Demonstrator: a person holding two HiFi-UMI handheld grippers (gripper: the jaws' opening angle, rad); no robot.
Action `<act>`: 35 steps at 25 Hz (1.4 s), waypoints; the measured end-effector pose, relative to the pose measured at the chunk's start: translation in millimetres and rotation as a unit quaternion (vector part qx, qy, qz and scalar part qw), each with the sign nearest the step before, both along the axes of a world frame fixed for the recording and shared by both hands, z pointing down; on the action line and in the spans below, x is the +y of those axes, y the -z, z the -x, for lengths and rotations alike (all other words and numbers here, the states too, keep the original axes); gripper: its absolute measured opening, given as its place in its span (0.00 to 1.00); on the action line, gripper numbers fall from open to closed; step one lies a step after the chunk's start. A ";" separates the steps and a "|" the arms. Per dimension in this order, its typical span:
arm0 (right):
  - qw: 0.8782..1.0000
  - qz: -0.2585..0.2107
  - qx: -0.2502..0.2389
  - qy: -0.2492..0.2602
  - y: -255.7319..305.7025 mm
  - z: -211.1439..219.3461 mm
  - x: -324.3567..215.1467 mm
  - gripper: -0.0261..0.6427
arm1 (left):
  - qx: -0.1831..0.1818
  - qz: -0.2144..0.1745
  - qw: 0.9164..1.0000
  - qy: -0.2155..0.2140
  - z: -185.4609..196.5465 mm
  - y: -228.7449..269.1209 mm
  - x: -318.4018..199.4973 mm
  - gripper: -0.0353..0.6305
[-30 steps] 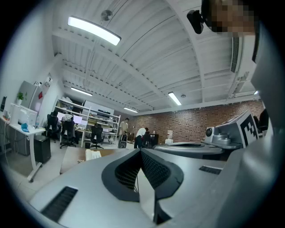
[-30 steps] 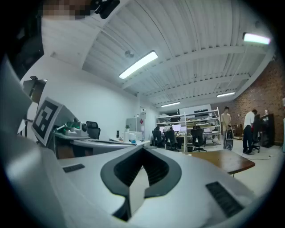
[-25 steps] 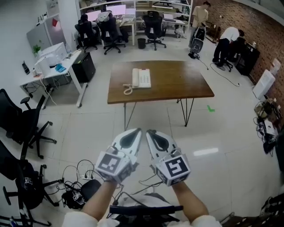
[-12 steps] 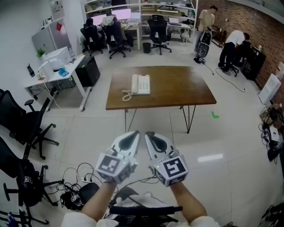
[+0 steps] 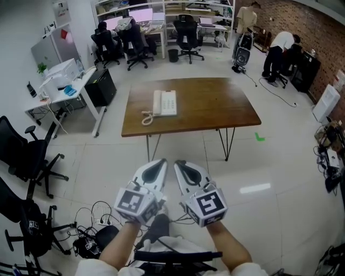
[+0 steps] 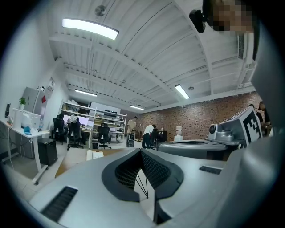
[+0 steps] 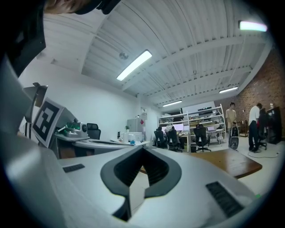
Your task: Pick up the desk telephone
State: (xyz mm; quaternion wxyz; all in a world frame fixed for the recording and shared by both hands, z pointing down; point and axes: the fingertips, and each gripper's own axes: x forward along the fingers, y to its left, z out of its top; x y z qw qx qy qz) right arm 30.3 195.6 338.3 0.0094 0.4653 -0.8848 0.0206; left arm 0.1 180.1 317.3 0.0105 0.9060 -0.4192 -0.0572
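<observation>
A white desk telephone (image 5: 164, 102) with a coiled cord lies on the left part of a brown wooden table (image 5: 215, 105), well ahead of me in the head view. It shows small and far in the left gripper view as the telephone (image 6: 94, 154). My left gripper (image 5: 161, 163) and right gripper (image 5: 178, 164) are held side by side low in the head view, both shut and empty, pointing level toward the table across bare floor. In the gripper views the left gripper (image 6: 141, 151) and right gripper (image 7: 143, 149) each show jaws meeting at the tip.
Black office chairs (image 5: 24, 156) stand at the left beside a white desk (image 5: 62, 81). Cables and a power strip (image 5: 94, 215) lie on the floor near my feet. People (image 5: 277, 51) stand by a brick wall at the far right. Desks with monitors (image 5: 140, 16) line the back.
The table and telephone have drifted slightly left and nearer in the head view as I moved forward. Both grippers stay shut and side by side.
</observation>
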 end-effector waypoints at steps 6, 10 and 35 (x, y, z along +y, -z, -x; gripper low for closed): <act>1.000 0.003 0.004 -0.004 -8.9 0.2 -33.8 0.04 | 0.007 0.001 1.000 0.002 2.1 -6.3 -34.7 0.05; 1.000 0.011 0.006 -0.004 -12.0 6.6 -60.6 0.04 | 0.008 0.007 1.000 0.003 8.8 -9.8 -61.7 0.05; 0.998 0.042 0.019 -0.039 -24.9 51.2 -205.1 0.04 | 0.012 0.046 0.998 -0.033 54.4 -28.7 -212.2 0.05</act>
